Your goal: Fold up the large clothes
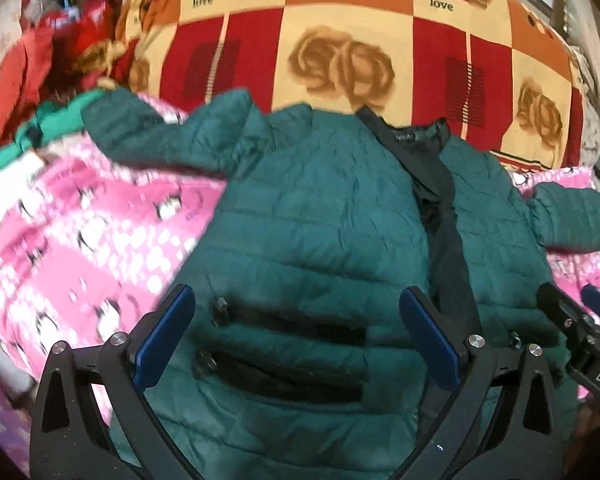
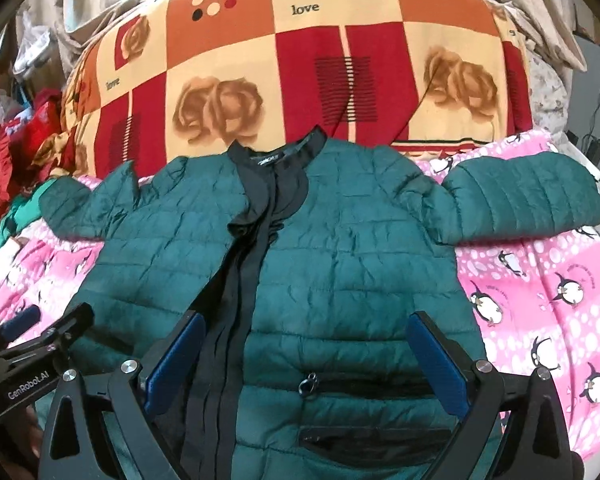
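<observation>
A dark green quilted puffer jacket [image 2: 340, 248] lies front up on a pink penguin-print blanket [image 2: 540, 300], its black zip placket [image 2: 256, 208] running down the middle. Its sleeves spread out left [image 2: 84, 204] and right [image 2: 532, 196]. The jacket also shows in the left wrist view [image 1: 320, 220]. My left gripper [image 1: 296, 336] is open above the jacket's left front, over two zipped pockets [image 1: 284, 324]. My right gripper [image 2: 308, 356] is open above the right front, near a pocket zip pull [image 2: 309, 382]. Neither holds anything.
A large red, orange and cream rose-print quilt [image 2: 300, 72] is piled behind the jacket. Red clothes [image 1: 40, 52] and a green garment [image 1: 52, 120] lie at the far left. The right gripper shows at the right edge of the left wrist view [image 1: 580, 320].
</observation>
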Tool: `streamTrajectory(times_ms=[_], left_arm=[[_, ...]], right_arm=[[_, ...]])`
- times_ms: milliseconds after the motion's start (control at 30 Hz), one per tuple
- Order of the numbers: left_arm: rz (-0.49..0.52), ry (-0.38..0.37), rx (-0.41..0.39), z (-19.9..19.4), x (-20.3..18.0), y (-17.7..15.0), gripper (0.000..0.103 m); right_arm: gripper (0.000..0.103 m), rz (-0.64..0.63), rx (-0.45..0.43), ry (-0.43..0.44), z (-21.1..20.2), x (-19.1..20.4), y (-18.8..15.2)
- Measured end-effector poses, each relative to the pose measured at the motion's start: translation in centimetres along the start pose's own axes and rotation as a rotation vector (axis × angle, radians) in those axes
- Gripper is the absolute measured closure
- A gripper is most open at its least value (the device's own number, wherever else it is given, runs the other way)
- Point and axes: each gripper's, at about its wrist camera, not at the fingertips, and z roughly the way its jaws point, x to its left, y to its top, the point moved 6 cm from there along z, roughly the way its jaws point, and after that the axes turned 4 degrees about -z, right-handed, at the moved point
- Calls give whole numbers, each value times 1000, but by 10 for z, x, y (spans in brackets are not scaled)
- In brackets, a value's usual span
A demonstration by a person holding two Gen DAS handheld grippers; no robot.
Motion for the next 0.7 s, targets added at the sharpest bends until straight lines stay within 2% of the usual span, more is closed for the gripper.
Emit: streamTrajectory(times_ms=[33, 167, 333, 500, 700], left_arm=[[-13, -13, -1, -1, 1, -2, 1], [-13, 15, 37, 0, 1, -10, 1], [-7, 17, -20, -16, 0, -7, 1], [-17, -9, -5, -21, -5, -12, 1], [62, 66, -48, -26, -8, 0, 1]], right_arm=[[3, -4, 0, -6, -1, -1, -1], [3, 10, 8, -5, -2, -8, -7], [3, 35, 42, 27, -1, -9, -15], [3, 33, 66, 48, -2, -7, -22], [3, -3, 57, 25, 0, -7, -15]])
